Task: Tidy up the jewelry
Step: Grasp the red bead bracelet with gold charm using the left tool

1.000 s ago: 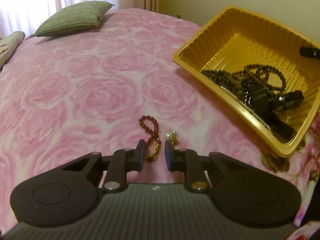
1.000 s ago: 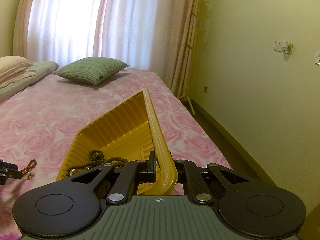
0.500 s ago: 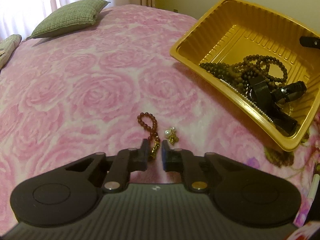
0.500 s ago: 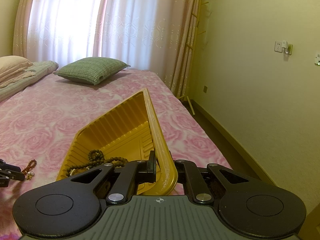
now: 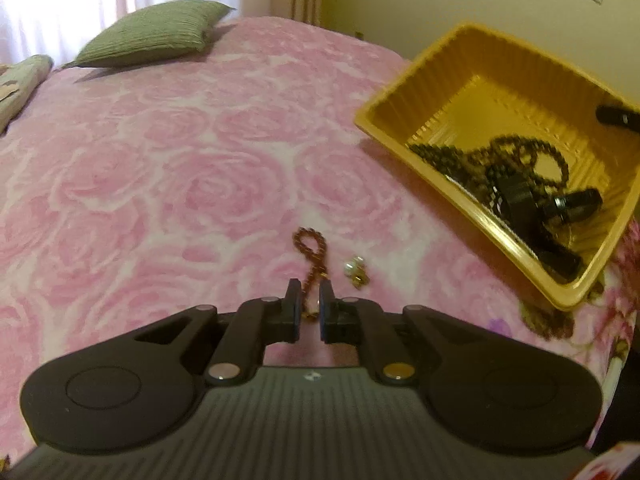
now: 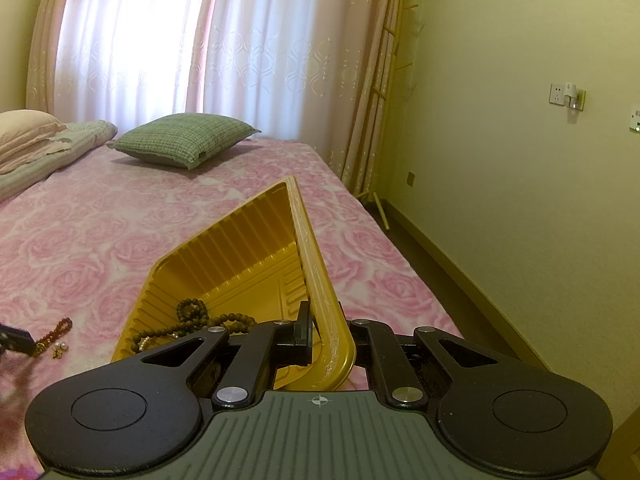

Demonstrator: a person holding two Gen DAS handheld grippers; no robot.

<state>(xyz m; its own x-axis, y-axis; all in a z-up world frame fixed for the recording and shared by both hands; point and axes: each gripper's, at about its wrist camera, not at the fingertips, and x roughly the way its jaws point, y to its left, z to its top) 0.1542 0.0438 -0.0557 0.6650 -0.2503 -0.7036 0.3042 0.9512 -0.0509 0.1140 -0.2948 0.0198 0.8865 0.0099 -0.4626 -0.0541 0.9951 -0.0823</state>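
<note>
Glossy ribbed plastic tray [image 5: 472, 54] (yellow) on a soft, matt cloth bedspread [image 5: 168, 168]; gripper bodies matt black.

The left wrist camera sat low behind its own left gripper [image 5: 309, 300], looking steeply down and across the pink rose-patterned bedspread [image 5: 160, 168] toward a green pillow [image 5: 156, 32], with the yellow tray [image 5: 404, 84] to its right. The right wrist camera sat close behind the right gripper [image 6: 326, 330] at the tray's rim [image 6: 316, 276], angled less steeply down the bed toward the curtained window [image 6: 168, 36]. Both views shared the tray, pillow, bedspread and the red bead bracelet [image 6: 58, 330] lying beside the tray.
</note>
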